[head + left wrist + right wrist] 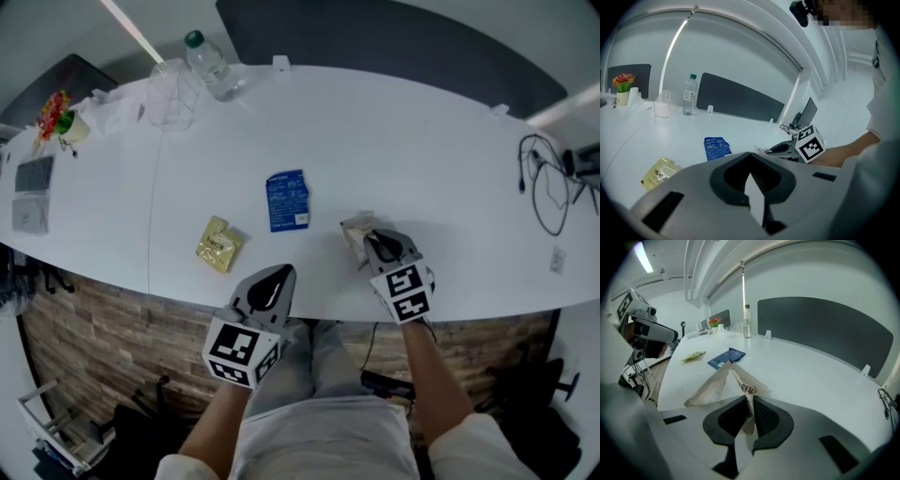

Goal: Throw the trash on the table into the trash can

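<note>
1. Right tool [749, 405]: jaws pressed together on the lower edge of a pale creased wrapper [723, 384] with dark print. The wrapper's free part stands up tent-like ahead of the pads.
2. In the head view this pinch sits near the worktop's [412, 150] front edge, to the person's right. Whether the wrapper still touches the surface I cannot tell.
3. Left tool [751, 174]: jaws together, nothing between them. It is held over the front edge of the worktop, apart from every piece of trash.
4. A blue packet [287, 200] lies flat near the middle of the worktop, left of the pinched wrapper and well apart from it.
5. A yellow-green packet [218, 244] lies flat, left of the blue one and nearer the front edge, just ahead of the left tool.
6. Far left side: a water bottle [211, 67] with a green cap, and a clear plastic container [171, 94] beside it.
7. Far right: loose dark cables [548, 183] on the worktop.
</note>
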A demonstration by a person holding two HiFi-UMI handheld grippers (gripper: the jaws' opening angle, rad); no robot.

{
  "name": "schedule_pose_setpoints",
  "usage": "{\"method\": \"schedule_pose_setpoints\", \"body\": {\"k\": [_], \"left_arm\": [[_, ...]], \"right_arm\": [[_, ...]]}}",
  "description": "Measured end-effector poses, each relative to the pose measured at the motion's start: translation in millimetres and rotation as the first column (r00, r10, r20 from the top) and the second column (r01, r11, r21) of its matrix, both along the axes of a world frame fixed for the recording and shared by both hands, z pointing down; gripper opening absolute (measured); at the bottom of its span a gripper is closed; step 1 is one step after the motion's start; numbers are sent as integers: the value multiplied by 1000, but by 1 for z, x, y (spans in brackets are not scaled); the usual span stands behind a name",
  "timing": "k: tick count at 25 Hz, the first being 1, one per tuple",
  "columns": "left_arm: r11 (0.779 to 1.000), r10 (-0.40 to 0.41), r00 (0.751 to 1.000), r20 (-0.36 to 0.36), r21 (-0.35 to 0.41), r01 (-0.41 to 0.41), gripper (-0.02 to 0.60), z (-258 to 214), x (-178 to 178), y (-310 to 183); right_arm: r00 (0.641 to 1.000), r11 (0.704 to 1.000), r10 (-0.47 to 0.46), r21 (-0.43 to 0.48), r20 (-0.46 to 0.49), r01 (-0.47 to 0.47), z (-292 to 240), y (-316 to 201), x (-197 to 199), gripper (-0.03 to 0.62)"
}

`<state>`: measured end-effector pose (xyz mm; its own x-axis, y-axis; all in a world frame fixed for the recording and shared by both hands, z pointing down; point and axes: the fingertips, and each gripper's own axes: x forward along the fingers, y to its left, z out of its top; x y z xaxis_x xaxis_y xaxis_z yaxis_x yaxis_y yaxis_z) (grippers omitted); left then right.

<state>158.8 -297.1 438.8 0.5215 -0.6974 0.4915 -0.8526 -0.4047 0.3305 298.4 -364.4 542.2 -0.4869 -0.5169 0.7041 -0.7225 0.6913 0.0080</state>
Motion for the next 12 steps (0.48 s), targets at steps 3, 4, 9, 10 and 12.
{"method": "schedule_pose_setpoints", "body": {"k": [3,4,9,10,12], "left_arm": [[1000,0,1000,1,5,0,0,-3,-1,1],[1000,1,1000,1,6,-1,0,-4,-1,1],[1000,4,1000,3,25,-4,0,-17,-4,3],[1000,4,1000,4,31,-4,0,-21,-4,4],[999,9,1000,6,42,-10,0,-28,-4,6]], "right_arm": [[1000,1000,1,6,6,-1,-6,0,1,51],[1000,1000,3,8,8,-3,-8,0,2,51],[1000,1000,7,29,25,-8,-34,-1,6,51],[1000,999,8,33,29,-9,-41,0,8,51],[999,999,10,48,36,-12,-58,1,11,51]]}}
